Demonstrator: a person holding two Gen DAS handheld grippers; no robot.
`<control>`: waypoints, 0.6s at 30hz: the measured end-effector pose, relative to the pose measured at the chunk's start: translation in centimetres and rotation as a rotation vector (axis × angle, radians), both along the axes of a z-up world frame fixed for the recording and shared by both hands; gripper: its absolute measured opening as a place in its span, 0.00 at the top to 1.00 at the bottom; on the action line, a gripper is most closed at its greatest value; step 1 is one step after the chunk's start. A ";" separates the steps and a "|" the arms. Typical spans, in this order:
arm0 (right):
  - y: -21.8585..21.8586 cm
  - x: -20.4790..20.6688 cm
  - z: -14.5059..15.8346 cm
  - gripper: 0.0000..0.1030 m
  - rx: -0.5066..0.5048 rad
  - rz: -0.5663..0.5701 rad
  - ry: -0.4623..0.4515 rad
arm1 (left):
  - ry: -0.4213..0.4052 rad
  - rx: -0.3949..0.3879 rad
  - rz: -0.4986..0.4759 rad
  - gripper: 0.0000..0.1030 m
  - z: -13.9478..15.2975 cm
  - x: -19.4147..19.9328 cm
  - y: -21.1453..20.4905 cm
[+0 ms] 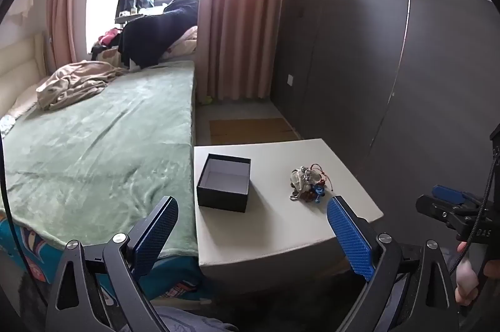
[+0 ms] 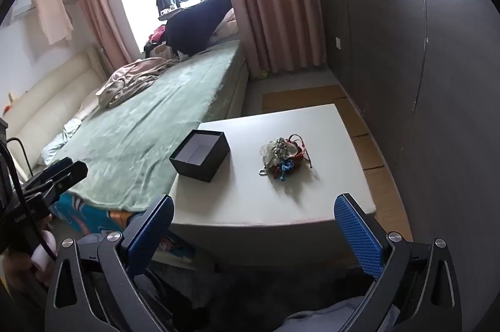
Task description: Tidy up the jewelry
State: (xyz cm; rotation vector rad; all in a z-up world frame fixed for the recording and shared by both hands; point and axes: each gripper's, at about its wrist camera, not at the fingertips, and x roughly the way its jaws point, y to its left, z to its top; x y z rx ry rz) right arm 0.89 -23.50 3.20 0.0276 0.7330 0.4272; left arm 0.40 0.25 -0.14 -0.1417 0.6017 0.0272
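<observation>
From the left wrist camera, the left gripper [image 1: 251,213] has its two fingers spread wide, holding nothing; their blue pads [image 1: 350,238] carry a fine ribbed grid. Beyond and between the fingers stands one white table [image 1: 281,225] with a smooth, matte top and rounded edge. On it, nearer the left finger, sits one black box [image 1: 224,186] — square, lidless, stiff card with a pale lining. Just ahead of the right finger lies one tangled jewelry pile [image 1: 307,183]: silvery chain, red cord, blue beads. Left of the fingers stretches a bed with a plush green blanket [image 1: 100,144].

From the right wrist camera, the right gripper [image 2: 254,216] is likewise spread and empty. The box [image 2: 200,155] lies ahead of its left finger; the jewelry pile [image 2: 282,158] lies ahead between the fingers, apart from the box.
</observation>
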 end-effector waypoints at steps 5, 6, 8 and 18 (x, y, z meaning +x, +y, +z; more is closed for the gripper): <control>0.2 -0.2 0.1 0.00 0.027 0.001 -0.004 | -0.026 0.015 -0.004 0.06 0.5 -0.3 0.2; 0.1 -0.2 0.1 0.00 0.026 0.003 -0.002 | -0.025 0.015 -0.003 0.06 0.5 -0.3 0.2; -0.2 0.0 0.0 0.00 0.024 0.005 0.002 | -0.032 0.016 -0.003 0.06 0.4 -0.5 0.1; 0.7 -0.3 0.1 0.00 -0.020 0.009 -0.027 | -0.034 0.025 -0.008 0.06 0.2 -0.7 -0.3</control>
